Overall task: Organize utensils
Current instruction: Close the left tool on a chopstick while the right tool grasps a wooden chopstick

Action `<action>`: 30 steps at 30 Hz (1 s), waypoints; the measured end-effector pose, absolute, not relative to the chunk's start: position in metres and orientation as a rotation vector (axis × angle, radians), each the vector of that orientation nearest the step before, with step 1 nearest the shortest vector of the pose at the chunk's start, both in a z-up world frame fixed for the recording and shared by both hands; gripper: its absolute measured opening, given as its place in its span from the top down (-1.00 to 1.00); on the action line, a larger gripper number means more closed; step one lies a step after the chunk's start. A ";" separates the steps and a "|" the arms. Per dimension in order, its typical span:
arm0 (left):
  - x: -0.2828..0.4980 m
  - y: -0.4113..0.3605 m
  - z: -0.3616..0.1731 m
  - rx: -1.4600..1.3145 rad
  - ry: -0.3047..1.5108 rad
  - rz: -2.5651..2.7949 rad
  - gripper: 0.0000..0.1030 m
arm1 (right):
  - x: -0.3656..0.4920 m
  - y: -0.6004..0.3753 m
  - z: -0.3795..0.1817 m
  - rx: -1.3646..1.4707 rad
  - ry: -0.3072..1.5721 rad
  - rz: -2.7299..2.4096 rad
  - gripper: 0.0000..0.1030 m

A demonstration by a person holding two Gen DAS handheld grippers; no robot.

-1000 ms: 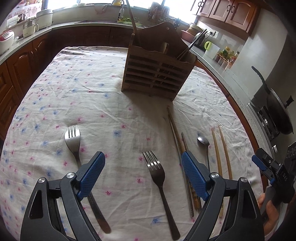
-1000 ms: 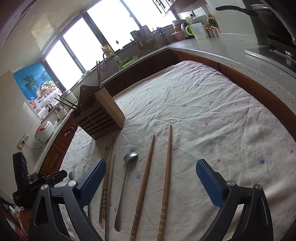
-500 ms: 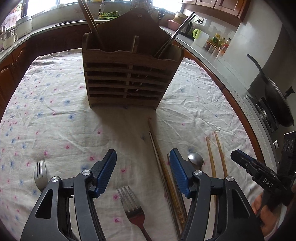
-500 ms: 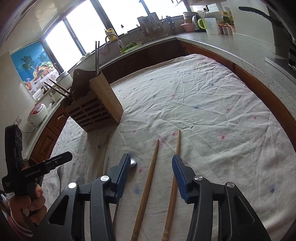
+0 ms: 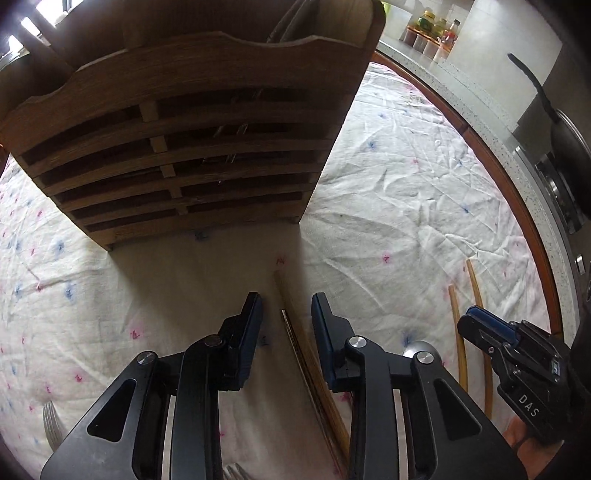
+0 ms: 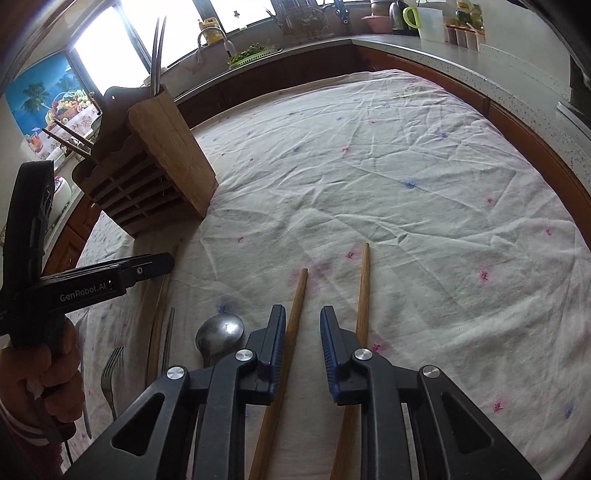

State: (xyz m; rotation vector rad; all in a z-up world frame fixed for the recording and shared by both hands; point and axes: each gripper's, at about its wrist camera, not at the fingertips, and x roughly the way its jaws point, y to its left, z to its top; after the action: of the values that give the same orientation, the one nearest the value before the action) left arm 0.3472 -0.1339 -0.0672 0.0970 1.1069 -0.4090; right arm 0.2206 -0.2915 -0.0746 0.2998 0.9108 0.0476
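White tablecloth (image 6: 369,155) (pink, blue specks, seemingly floral)

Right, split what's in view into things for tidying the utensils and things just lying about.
For the job: wooden utensil holder, darker chopsticks, pale chopsticks, spoon, fork.

Just lying about: spice jars, green-handled jug, pan, flowered tablecloth.
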 end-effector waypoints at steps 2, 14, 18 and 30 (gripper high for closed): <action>0.348 -0.140 -0.068 0.140 1.104 -0.398 0.57 | 0.226 -0.291 -0.077 0.289 0.914 0.044 0.66; 0.341 -0.152 -0.068 0.165 1.066 -0.403 0.88 | 0.235 -0.264 -0.076 0.065 0.910 -0.001 0.86; 0.331 -0.134 -0.051 0.087 1.048 -0.434 0.90 | 0.232 -0.275 -0.071 0.195 0.904 0.047 0.90; 0.276 -0.055 0.025 -0.144 0.914 -0.517 0.91 | 0.196 -0.285 -0.016 0.353 0.782 0.153 0.90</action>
State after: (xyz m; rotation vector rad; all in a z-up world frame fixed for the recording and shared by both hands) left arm 0.2765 -0.0548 0.0255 -0.1444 0.9143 -0.5170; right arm 0.1959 -0.2852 -0.0156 0.3529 0.7819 0.1526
